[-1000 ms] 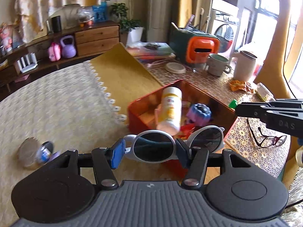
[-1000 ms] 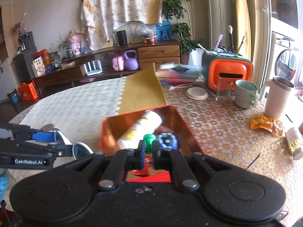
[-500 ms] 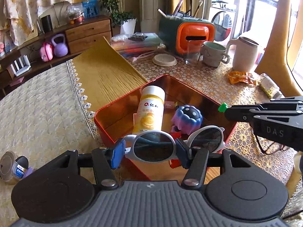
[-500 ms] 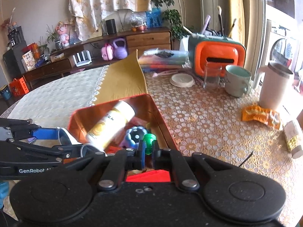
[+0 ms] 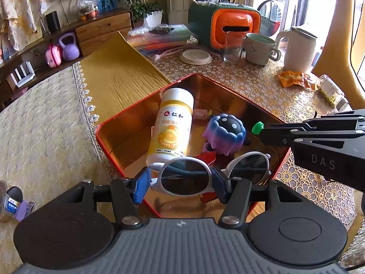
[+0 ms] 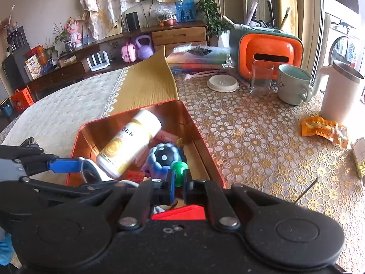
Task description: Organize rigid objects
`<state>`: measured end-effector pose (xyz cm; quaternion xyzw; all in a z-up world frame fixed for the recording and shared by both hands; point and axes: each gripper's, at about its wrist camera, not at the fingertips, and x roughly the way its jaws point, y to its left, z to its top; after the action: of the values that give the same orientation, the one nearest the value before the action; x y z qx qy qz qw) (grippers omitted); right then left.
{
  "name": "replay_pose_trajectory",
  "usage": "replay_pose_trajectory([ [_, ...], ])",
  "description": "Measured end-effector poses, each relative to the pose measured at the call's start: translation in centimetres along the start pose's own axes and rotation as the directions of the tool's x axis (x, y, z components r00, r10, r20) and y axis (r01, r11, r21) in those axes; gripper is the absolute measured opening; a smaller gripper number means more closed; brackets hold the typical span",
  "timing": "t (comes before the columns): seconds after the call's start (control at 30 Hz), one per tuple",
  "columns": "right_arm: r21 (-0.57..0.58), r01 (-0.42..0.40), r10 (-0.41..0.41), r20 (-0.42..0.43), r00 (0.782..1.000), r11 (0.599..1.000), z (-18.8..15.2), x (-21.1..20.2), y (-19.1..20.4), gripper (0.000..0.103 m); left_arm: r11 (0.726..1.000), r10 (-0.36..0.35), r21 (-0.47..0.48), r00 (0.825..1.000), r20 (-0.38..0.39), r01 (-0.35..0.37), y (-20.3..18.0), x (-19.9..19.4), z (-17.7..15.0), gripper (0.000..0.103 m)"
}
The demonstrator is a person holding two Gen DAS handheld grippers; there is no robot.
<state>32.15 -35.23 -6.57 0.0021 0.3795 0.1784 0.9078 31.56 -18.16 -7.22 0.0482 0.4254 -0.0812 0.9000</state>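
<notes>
Hovering over the red tin (image 5: 109, 137), the left gripper (image 5: 180, 180) clamps white sunglasses (image 5: 184, 178) crosswise, directly above its near corner; the right gripper (image 6: 179, 182) pinches a small green piece (image 6: 179, 171), probably a cap.

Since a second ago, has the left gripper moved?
Yes. The left gripper, shut on the sunglasses, has come in over the red tin, which now sits closer beneath it.
</notes>
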Motion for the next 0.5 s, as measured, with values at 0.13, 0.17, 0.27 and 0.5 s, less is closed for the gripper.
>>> replay_pose_trajectory([
  [0.13, 0.000, 0.003, -0.003, -0.016, 1.000, 1.000, 0.0, 0.5, 0.0, 0.006, 1.000, 0.006, 0.021, 1.000, -0.015, -0.006, -0.4, 0.7, 0.0, 0.057],
  [0.17, -0.002, 0.004, -0.004, -0.019, 1.000, 1.000, 0.0, 0.6, 0.0, 0.006, 1.000, 0.001, 0.022, 1.000, -0.024, 0.000, -0.5, 0.9, 0.0, 0.057],
  [0.27, 0.003, 0.002, -0.002, -0.028, 1.000, 1.000, 0.0, 1.0, 0.0, 0.006, 1.000, 0.000, 0.026, 0.999, -0.034, 0.001, -0.6, 1.3, 0.2, 0.057],
  [0.5, 0.019, 0.006, -0.005, -0.032, 0.999, 1.000, -0.1, 1.4, -0.2, 0.007, 1.000, -0.018, 0.021, 0.999, -0.048, 0.019, -0.4, 1.5, 0.6, 0.057],
])
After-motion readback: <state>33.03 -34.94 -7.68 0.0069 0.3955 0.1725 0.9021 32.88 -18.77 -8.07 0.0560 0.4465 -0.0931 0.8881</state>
